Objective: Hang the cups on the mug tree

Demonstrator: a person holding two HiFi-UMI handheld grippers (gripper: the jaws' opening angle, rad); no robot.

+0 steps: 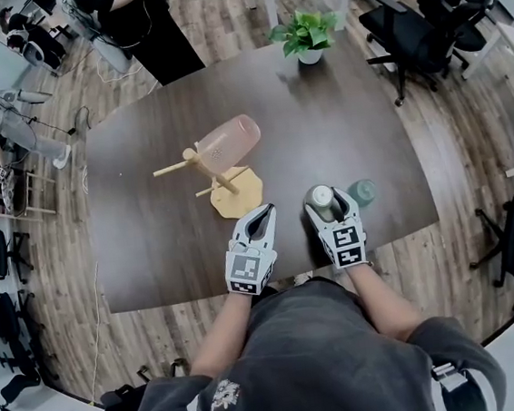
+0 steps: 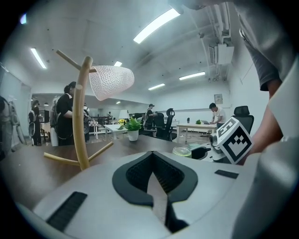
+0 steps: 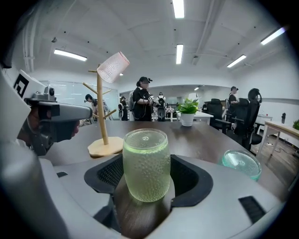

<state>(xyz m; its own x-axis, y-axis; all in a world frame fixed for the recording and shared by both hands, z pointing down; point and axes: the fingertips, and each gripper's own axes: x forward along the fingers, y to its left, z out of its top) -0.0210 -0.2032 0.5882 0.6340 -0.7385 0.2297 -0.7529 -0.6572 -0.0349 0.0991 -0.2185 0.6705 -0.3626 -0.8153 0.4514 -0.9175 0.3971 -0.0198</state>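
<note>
Head view gives me the dark surface [image 1: 151, 238] with the wooden mug tree [image 1: 223, 183] standing left of centre. A pink cup [image 1: 228, 143] hangs mouth-down over its top peg, and the lower pegs are bare. Just in front of the tree's base my left tool [image 1: 260, 216] hovers with its jaws pressed together at the tips. The left gripper view confirms it, with nothing between them and only a sliver of the surface showing behind the pads. To the right, my right tool [image 1: 329, 198] is spread wide around a green cup [image 3: 145, 165]. That cup stands mouth-down on the surface between the pads, which sit just beside its walls without visibly squeezing. Farther right, a teal cup [image 1: 362, 191] sits near the right tool, also base up.
</note>
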